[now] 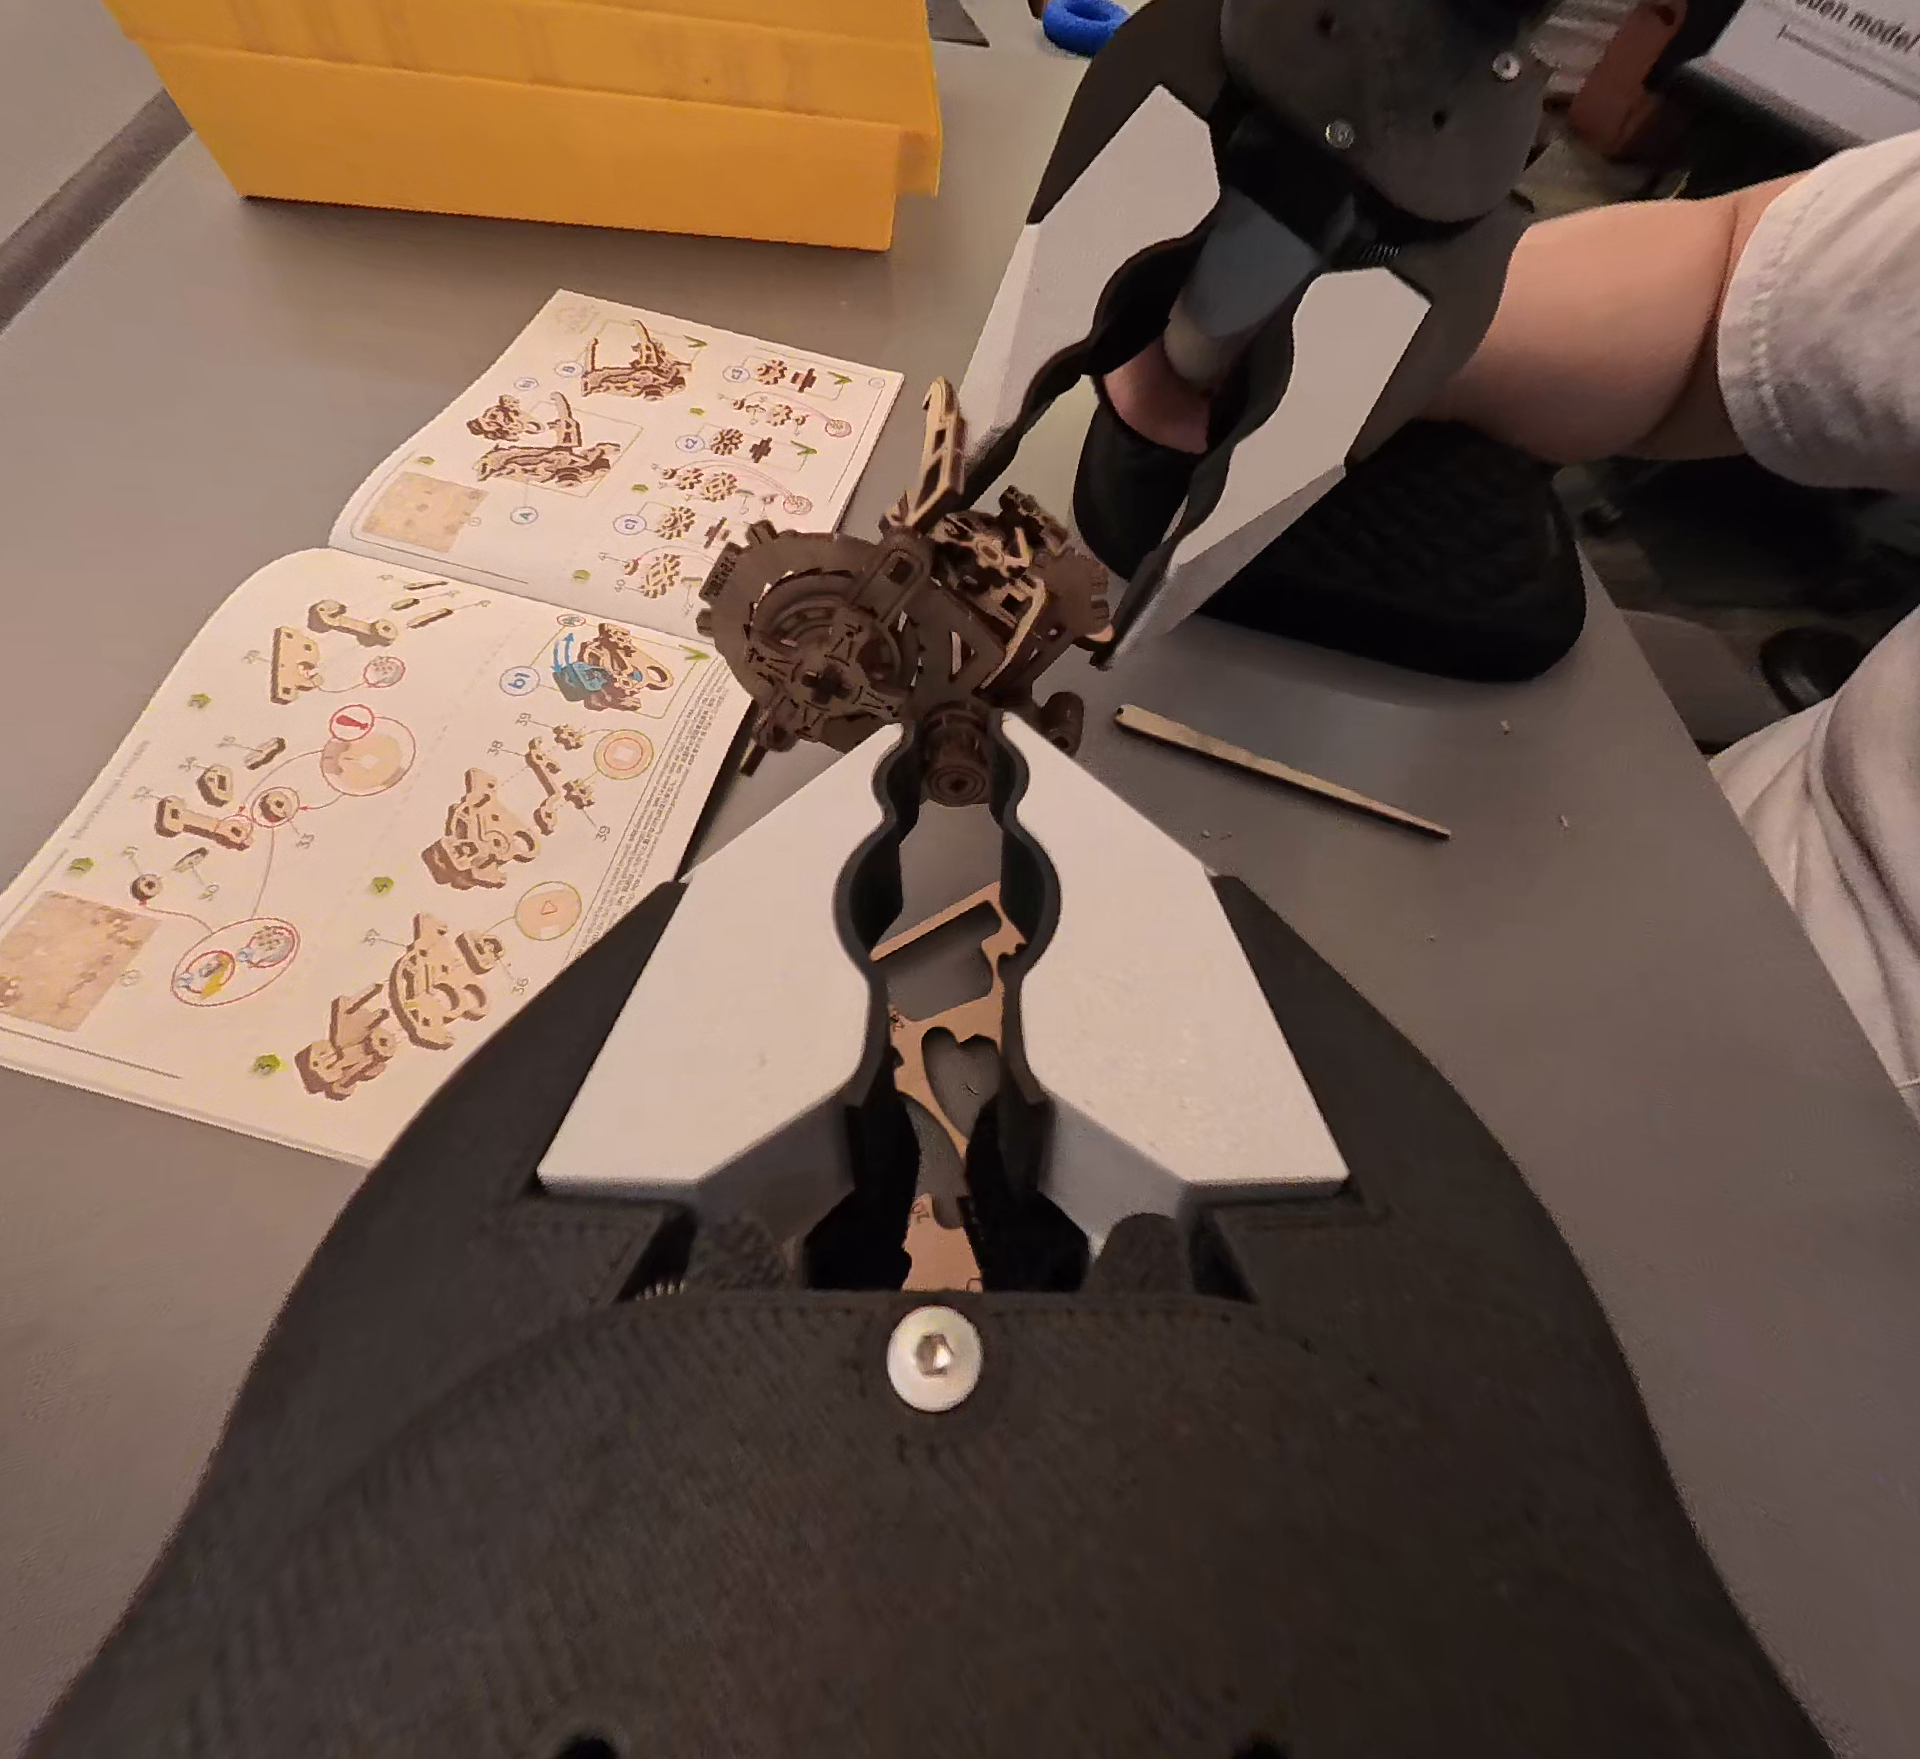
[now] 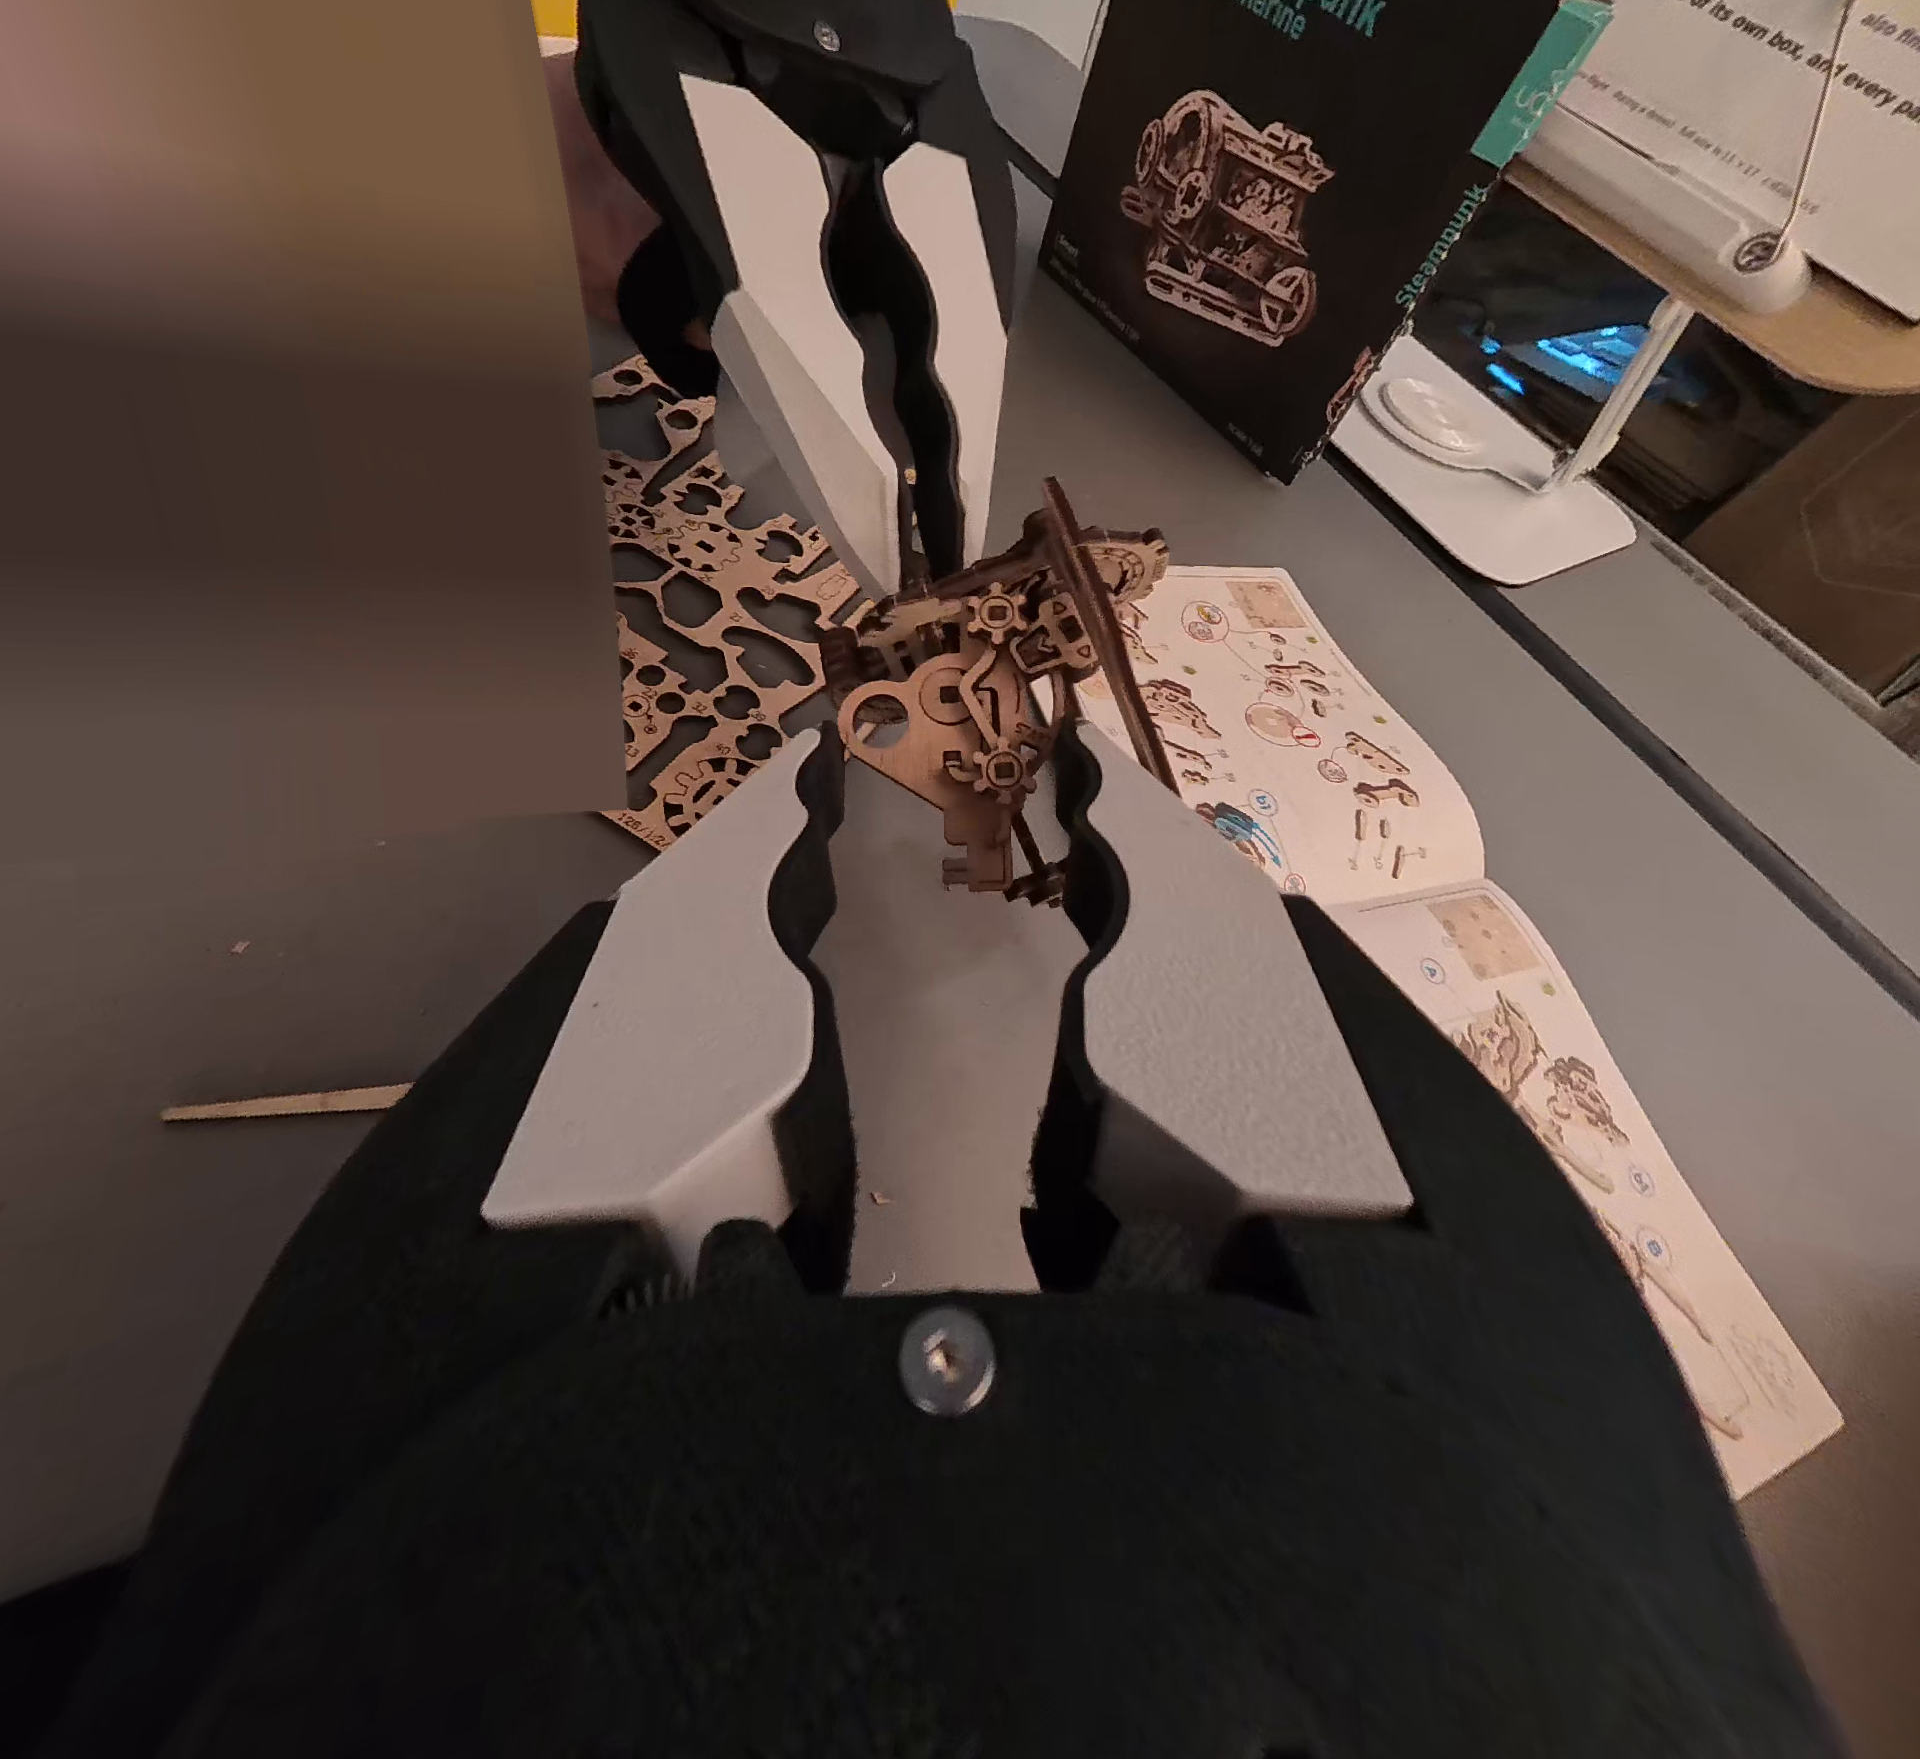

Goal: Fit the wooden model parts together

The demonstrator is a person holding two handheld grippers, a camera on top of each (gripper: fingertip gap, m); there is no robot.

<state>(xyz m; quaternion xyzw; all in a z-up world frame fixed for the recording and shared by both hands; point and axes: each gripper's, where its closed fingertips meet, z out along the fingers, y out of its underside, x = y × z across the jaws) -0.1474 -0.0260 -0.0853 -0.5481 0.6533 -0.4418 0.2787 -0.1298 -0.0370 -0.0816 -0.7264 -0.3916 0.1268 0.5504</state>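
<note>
Left gripper (image 1: 951, 753) pinches a small round hub at the underside of the wooden model (image 1: 894, 629); both tips press on it, and the model is held up off the grey table (image 1: 1403, 1034). Under this gripper, seen through the gap between its fingers, lies a cut-out wooden parts sheet (image 1: 940, 1065). Left of it the open instruction booklet (image 1: 343, 816) lies flat, with bare table on its near side. Just right of the tips a thin wooden stick (image 1: 1278, 784) lies on the table, and past it the table edge runs close by.

Right gripper (image 2: 951, 753) comes at the model (image 2: 987, 681) from the opposite side, fingers spread. The model's flat plate with small gears sits between its tips. Its right tip seems to touch the model's edge; the left tip stands just clear. In the left wrist view the right gripper (image 1: 1034, 556) points steeply down toward the model, a hand (image 1: 1164, 400) around its handle, bare forearm reaching in from the right.

From the right wrist view the left gripper (image 2: 914, 546) hangs nearly vertical above the model. Beyond it to the left is the parts sheet (image 2: 707, 660); to the right is the booklet (image 2: 1351, 774). Farther right stands the upright dark model box (image 2: 1278, 182).

Far beyond the left gripper, to its left, stacked yellow bins (image 1: 499, 26) close off the table.
</note>
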